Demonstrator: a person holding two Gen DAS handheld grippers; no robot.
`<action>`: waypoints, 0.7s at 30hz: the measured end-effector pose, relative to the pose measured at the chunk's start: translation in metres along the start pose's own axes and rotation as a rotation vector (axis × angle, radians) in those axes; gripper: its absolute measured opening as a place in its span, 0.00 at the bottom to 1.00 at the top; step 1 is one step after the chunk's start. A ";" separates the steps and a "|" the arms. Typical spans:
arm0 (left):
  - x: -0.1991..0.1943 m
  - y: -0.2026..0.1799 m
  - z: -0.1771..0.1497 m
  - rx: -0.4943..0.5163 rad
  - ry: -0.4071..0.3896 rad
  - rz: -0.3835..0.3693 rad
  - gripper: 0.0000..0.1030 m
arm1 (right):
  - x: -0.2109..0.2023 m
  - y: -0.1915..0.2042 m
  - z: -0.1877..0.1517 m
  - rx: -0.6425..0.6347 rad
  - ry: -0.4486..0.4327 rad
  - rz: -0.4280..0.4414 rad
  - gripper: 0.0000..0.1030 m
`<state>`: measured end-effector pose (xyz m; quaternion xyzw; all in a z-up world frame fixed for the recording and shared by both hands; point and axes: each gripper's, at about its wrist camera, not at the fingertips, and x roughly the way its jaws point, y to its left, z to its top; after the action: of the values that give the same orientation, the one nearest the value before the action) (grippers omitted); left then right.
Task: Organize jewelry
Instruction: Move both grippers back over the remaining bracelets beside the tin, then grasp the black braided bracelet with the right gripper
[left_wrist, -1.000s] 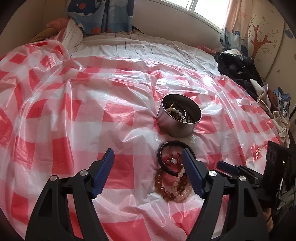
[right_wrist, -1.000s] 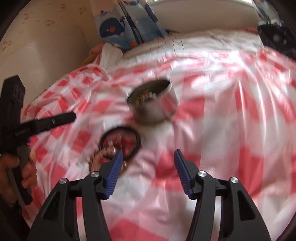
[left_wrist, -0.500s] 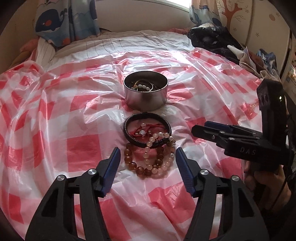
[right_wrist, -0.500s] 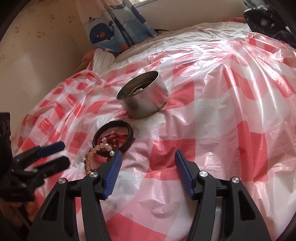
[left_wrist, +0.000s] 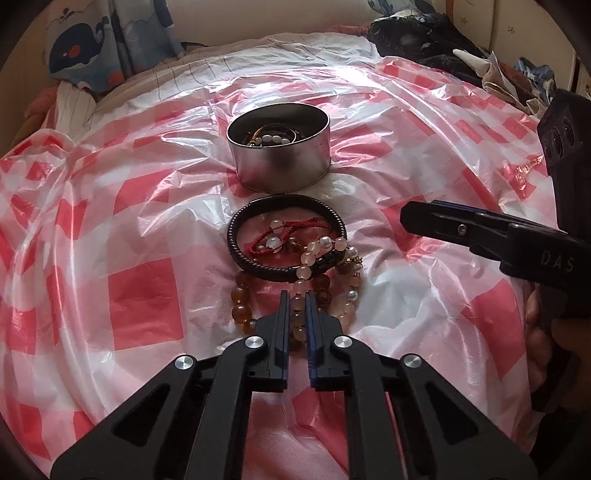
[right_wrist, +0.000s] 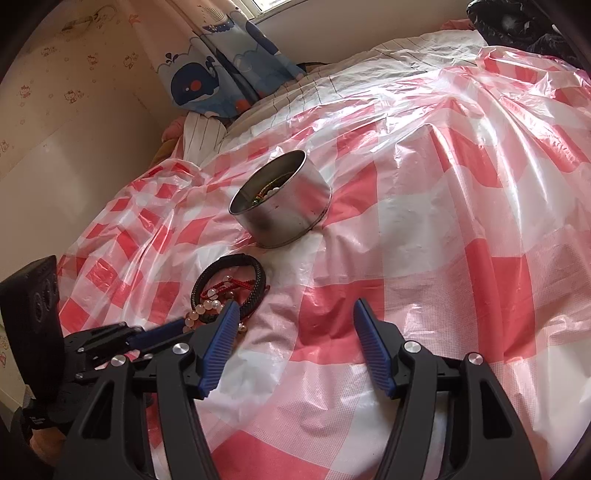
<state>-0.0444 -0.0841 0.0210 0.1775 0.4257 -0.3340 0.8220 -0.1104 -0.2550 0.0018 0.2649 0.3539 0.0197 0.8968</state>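
your left gripper (left_wrist: 296, 295) has just pinched nearly closed on the pale bead bracelet (left_wrist: 301, 271) in the pile before the tin (left_wrist: 279, 147); lift slowly, clear the black braided bracelet (left_wrist: 258, 266). your right gripper (right_wrist: 293, 314) hangs wide, empty.

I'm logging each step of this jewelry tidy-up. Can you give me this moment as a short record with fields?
surface: red-and-white checked plastic sheet over a bed
container: round metal tin, upright, some jewelry already inside
loose jewelry: black braided bracelet with a red cord bracelet inside its ring; pale bead bracelet and amber bead bracelet overlapping beside it
left gripper: jaws just closed on beads of the pile
right gripper: jaws open, nothing between them
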 end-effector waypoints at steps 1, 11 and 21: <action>-0.004 0.001 0.001 -0.008 -0.009 -0.008 0.07 | -0.001 0.001 0.000 -0.004 -0.003 -0.004 0.62; -0.054 0.069 0.007 -0.276 -0.163 -0.041 0.07 | 0.014 0.040 0.015 -0.185 0.018 -0.011 0.55; -0.061 0.073 0.010 -0.293 -0.188 -0.063 0.07 | 0.080 0.058 0.035 -0.310 0.207 -0.118 0.13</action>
<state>-0.0126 -0.0132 0.0771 0.0106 0.3962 -0.3091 0.8645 -0.0192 -0.2036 0.0011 0.0987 0.4521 0.0485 0.8852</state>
